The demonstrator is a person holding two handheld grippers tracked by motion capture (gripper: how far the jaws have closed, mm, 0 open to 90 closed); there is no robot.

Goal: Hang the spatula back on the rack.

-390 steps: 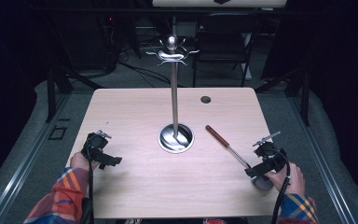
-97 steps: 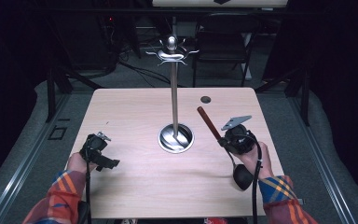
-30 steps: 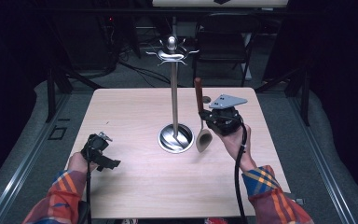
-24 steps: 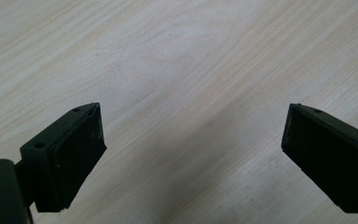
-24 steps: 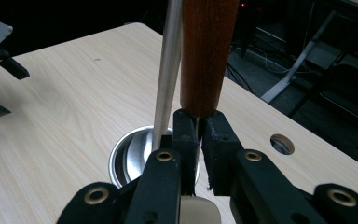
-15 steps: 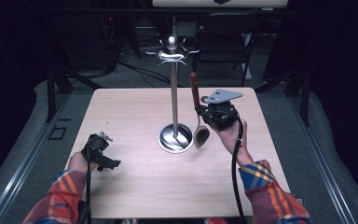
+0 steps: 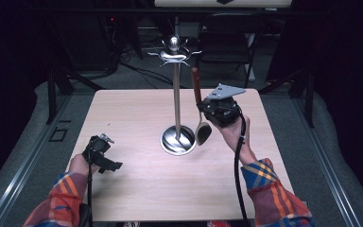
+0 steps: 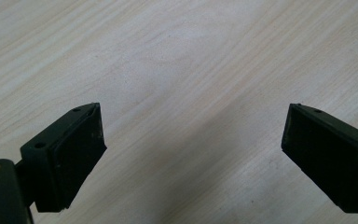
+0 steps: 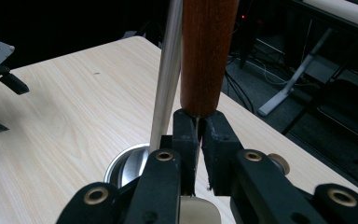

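Observation:
A steel utensil stand (image 7: 176,104) rises from a round base (image 7: 177,140) at the table's middle, with curled hooks (image 7: 174,52) at its top. My right gripper (image 7: 201,109) is shut on the neck of a wooden-handled spoon (image 7: 196,85), held upright just right of the pole with its bowl (image 7: 203,133) hanging down. In the right gripper view the jaws (image 9: 198,126) pinch the thin neck under the red-brown handle (image 9: 205,51), with the pole (image 9: 167,79) close on the left. My left gripper (image 7: 114,152) rests open on the table's left side; its pads (image 8: 70,154) stand wide apart over bare wood.
The light wooden table (image 7: 137,189) ends in grey floor on all sides. A dark chair (image 7: 227,45) and cables stand behind the far edge. Bare tabletop lies in front of the stand's base and between the two hands.
My right gripper has lifted the spoon a little and carried it closer to the stand's pole. The left gripper has stayed where it was.

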